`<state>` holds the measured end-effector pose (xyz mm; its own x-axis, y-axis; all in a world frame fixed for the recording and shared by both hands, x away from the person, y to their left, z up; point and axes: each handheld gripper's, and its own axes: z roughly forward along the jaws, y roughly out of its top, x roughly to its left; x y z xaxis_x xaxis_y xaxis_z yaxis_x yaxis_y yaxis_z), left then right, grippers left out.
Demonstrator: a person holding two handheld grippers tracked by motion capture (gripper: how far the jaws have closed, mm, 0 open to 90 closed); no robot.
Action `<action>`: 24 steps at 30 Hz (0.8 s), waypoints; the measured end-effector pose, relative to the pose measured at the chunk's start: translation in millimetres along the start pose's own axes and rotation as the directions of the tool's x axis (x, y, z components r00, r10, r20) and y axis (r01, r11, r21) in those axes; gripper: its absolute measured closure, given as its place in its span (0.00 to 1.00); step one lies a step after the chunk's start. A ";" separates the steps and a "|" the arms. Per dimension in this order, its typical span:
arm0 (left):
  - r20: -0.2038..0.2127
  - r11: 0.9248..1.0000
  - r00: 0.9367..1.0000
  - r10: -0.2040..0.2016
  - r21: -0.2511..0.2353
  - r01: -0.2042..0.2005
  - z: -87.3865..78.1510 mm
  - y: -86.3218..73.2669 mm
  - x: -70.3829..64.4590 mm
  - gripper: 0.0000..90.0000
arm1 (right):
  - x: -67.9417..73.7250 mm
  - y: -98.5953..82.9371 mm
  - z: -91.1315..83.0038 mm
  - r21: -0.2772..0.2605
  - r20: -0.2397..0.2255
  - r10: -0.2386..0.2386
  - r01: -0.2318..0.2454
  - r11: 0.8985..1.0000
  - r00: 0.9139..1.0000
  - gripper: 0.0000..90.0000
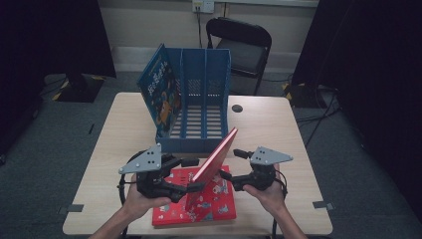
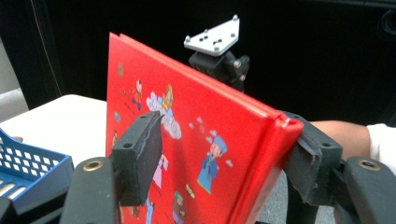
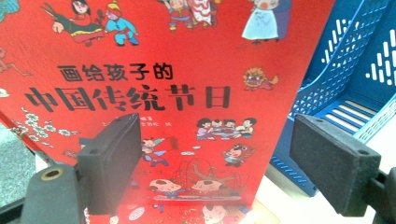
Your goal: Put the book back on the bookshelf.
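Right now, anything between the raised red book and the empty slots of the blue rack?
Nothing visible. The left gripper holds the red book tilted up just in front of the rack; its middle and right slots stand empty.

From my station, the high view looked forward and down over the whole table (image 1: 114,134), while both gripper views sat close along their own jaws, sharing the raised red book (image 2: 196,140) and blue file rack (image 3: 345,88) at frame edges.
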<state>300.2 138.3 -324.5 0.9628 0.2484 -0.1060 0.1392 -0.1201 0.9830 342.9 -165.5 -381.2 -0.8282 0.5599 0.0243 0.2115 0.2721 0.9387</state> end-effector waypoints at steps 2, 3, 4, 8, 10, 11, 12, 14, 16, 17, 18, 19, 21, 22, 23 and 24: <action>-0.020 1.000 1.000 -0.005 -0.023 0.005 -2.5 0.8 -1.8 0.37 | -0.8 -0.4 0.1 0.000 0.004 0.004 -0.004 1.000 1.000 0.19; -0.019 1.000 1.000 -0.008 -0.028 0.008 -3.3 1.2 -2.1 0.37 | -1.3 -0.7 0.1 0.003 0.007 0.004 -0.004 1.000 1.000 0.19; -0.011 1.000 1.000 -0.010 -0.022 0.010 -3.8 2.1 -1.8 0.37 | -1.8 -1.1 0.4 0.001 0.007 0.007 -0.007 1.000 1.000 0.19; -0.011 1.000 1.000 -0.003 -0.029 0.003 -6.4 4.6 -2.1 0.36 | -2.0 -2.7 2.4 0.011 0.009 0.008 -0.008 1.000 1.000 0.19; -0.006 0.999 1.000 -0.007 -0.031 0.007 -7.2 5.3 -1.5 0.36 | -2.2 -3.1 3.2 0.013 0.005 0.009 -0.009 1.000 1.000 0.19; -0.008 0.999 1.000 -0.006 -0.038 0.006 -7.8 6.2 -2.0 0.36 | -2.2 -3.1 3.4 0.013 0.005 0.009 -0.009 1.000 1.000 0.19; -0.010 0.999 1.000 -0.003 -0.044 0.003 -9.1 7.3 -2.5 0.36 | -2.0 -3.0 3.6 0.012 0.006 0.009 -0.009 1.000 1.000 0.19; -0.012 0.998 1.000 0.003 -0.061 -0.004 -12.4 10.3 -4.2 0.35 | -1.9 -2.9 3.5 0.015 0.008 0.008 -0.008 1.000 1.000 0.19; -0.006 0.998 1.000 0.010 -0.059 -0.010 -13.7 12.0 -5.4 0.34 | -1.9 -2.8 3.5 0.013 0.007 0.010 -0.010 1.000 1.000 0.19; -0.007 0.998 1.000 0.018 -0.057 -0.019 -14.2 12.3 -5.5 0.34 | -1.9 -2.8 3.8 0.011 0.009 0.009 -0.009 1.000 1.000 0.19; -0.006 0.998 1.000 0.019 -0.057 -0.019 -14.3 12.3 -5.2 0.34 | -1.8 -2.7 4.1 0.011 0.009 0.009 -0.009 1.000 1.000 0.19; -0.006 0.998 1.000 0.011 -0.060 -0.012 -14.6 12.5 -4.6 0.34 | -1.7 -2.6 4.4 0.012 0.009 0.008 -0.008 1.000 1.000 0.19; -0.003 0.998 1.000 0.002 -0.067 -0.002 -16.4 12.6 -2.7 0.33 | -1.5 -2.6 5.3 0.013 0.009 0.009 -0.009 1.000 1.000 0.19; -0.013 0.997 1.000 0.000 -0.079 -0.001 -17.9 12.8 -2.2 0.33 | -1.6 -2.7 5.9 0.010 0.007 0.010 -0.010 1.000 1.000 0.19; -0.023 0.997 1.000 -0.001 -0.081 -0.001 -20.0 13.4 -1.3 0.34 | -1.7 -2.7 6.4 0.013 0.007 0.010 -0.010 1.000 1.000 0.19; -0.030 0.996 1.000 -0.004 -0.084 0.001 -21.4 14.1 -0.3 0.34 | -1.8 -2.9 6.9 0.013 0.007 0.010 -0.010 1.000 1.000 0.19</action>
<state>296.9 157.1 -307.3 0.9549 0.2775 -0.1053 0.1206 -0.0385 0.9920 347.4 -162.0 -386.3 -0.8221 0.5685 0.0313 0.2269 0.2768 0.9338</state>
